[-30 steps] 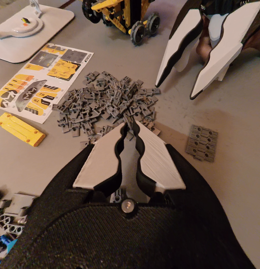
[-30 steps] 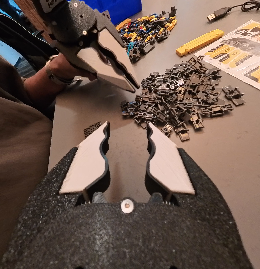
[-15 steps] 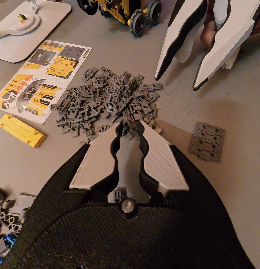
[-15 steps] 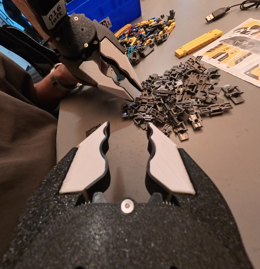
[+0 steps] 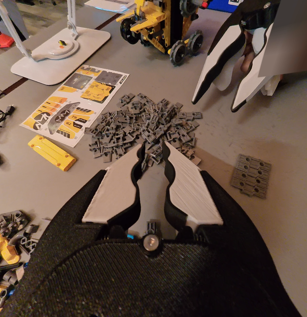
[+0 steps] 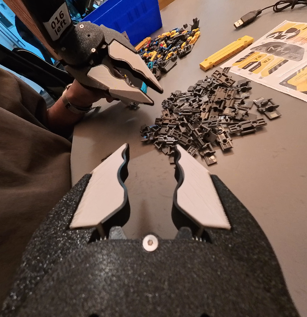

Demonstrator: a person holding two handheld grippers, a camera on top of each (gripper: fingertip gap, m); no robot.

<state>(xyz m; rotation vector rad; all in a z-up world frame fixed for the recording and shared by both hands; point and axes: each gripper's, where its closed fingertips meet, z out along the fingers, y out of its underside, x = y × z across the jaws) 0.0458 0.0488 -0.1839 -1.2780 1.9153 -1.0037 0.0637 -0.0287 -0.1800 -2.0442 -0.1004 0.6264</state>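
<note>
A heap of small grey track links (image 5: 145, 127) lies on the grey table (image 5: 252, 137). My left gripper (image 5: 153, 145) is open with a narrow gap and empty, its tips over the heap's near edge. My right gripper (image 6: 151, 145) is open wide and empty, low over the table just short of the heap (image 6: 206, 116). In the left wrist view the right gripper (image 5: 214, 106) hangs beyond the heap's far right corner. In the right wrist view the left gripper (image 6: 156, 97) hovers to the left of the heap. A flat strip of joined links (image 5: 251, 175) lies to the right.
A sticker sheet (image 5: 75, 104) and a yellow panel (image 5: 51, 152) lie left of the heap. A yellow wheeled model (image 5: 163, 25) and a white lamp base (image 5: 60, 53) stand behind. Mixed parts (image 6: 171, 44), a blue bin (image 6: 127, 18), a USB cable (image 6: 247, 18) and a person's brown sleeve (image 6: 20, 137) show. My hands' fingertips stand some 9 cm from each other. The yellow panel (image 5: 51, 152) is about 15 cm from my left fingertips and 20 cm from my right. The right camera catches it too, in the right wrist view (image 6: 221, 53).
My left gripper's fingers have spread from nearly shut to a narrow gap, and it has tilted up a little at the heap's edge. The right gripper has hardly moved.
</note>
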